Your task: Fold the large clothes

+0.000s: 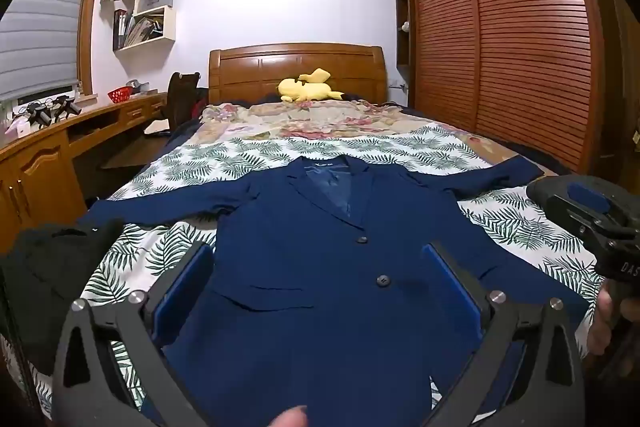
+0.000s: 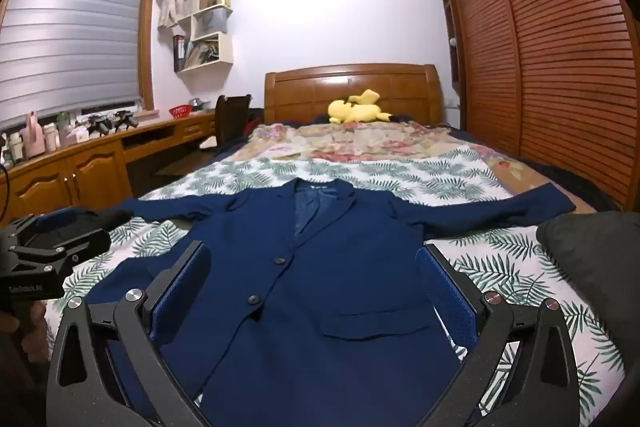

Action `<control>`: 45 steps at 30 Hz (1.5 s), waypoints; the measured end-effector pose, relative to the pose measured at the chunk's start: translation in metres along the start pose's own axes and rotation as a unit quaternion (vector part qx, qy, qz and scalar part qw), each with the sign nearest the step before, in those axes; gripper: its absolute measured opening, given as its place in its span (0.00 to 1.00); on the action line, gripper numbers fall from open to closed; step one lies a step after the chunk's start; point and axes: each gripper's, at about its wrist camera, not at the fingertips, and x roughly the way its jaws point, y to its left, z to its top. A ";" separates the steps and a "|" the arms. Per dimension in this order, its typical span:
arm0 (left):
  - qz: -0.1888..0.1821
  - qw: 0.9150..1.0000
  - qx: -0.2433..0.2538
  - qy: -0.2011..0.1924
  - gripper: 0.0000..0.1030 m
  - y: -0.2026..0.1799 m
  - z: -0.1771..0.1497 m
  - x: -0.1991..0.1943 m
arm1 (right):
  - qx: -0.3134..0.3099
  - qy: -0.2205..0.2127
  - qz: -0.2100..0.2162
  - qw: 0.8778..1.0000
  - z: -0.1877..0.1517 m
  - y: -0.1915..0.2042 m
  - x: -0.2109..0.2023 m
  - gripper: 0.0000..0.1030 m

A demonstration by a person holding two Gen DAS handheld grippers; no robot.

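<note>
Both the left gripper (image 1: pixel 318 267) and right gripper (image 2: pixel 312 267) stand wide open, empty, above the navy blazer (image 2: pixel 320 267); the cloth seems soft but thick, best pinched at a sleeve end ahead.

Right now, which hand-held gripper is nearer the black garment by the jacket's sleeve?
Left. The left hand-held gripper hovers beside the black garment; the right hand-held gripper is across the jacket.

Matt navy cloth blazer (image 1: pixel 320 267), glossy wooden headboard (image 1: pixel 296 63), slatted wood wardrobe (image 1: pixel 520 39)

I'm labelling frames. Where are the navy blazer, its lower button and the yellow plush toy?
navy blazer (image 1: pixel 304 227): left wrist view, chest panel.
lower button (image 1: pixel 383 280): left wrist view, button centre.
yellow plush toy (image 2: pixel 356 111): right wrist view, body.
</note>
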 end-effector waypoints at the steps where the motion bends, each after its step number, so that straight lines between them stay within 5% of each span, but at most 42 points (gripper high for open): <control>1: 0.000 1.000 0.000 0.000 1.00 0.000 0.000 0.000 | -0.002 -0.012 0.002 1.000 0.000 0.000 -0.001 1.00; 45: 0.003 1.000 -0.008 -0.006 1.00 0.007 -0.001 0.001 | 0.000 0.005 0.004 1.000 -0.002 0.005 -0.007 1.00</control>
